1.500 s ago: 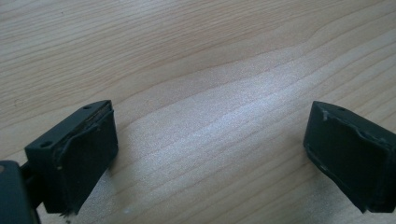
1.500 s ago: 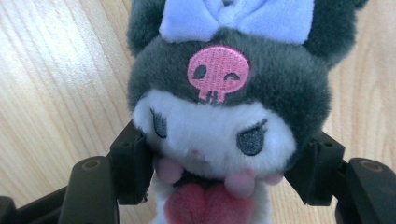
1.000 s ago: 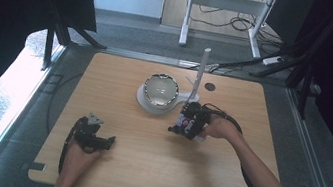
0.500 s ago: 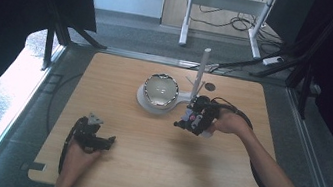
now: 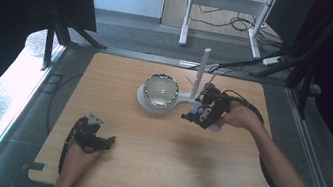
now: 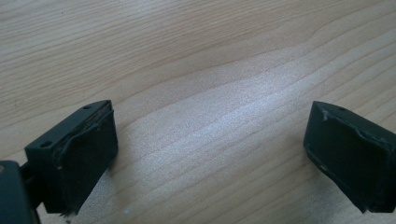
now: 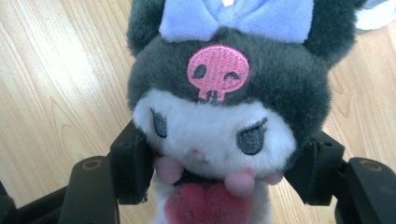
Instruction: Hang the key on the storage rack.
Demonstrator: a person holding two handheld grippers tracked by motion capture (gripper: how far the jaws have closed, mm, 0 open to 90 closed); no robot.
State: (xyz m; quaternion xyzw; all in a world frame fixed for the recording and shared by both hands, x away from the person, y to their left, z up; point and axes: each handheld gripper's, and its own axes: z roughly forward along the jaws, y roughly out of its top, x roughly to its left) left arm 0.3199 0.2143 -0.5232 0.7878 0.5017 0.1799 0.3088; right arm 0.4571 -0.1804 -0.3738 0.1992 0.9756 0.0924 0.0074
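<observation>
A plush toy (image 7: 219, 116) with a dark hood, a pink skull patch and a lilac bow is clamped at its neck between the jaws of my right gripper (image 7: 219, 168). From above, the right gripper (image 5: 200, 115) holds the plush toy (image 5: 198, 111) just over the table, right of a round magnifying lens (image 5: 160, 89) on a white stand. My left gripper (image 5: 101, 140) rests near the table's front left. In its own view the left gripper (image 6: 210, 144) stands wide open over bare wood.
The lens stand's white base (image 5: 145, 104) and upright white post (image 5: 203, 71) sit at the table's back centre. A cable (image 5: 256, 118) loops behind my right hand. The wooden table (image 5: 158, 163) is bordered by a metal frame; desk legs stand beyond.
My right gripper has carried the plush toy a little right and away from me, toward the white post. The left gripper has stayed in place.
</observation>
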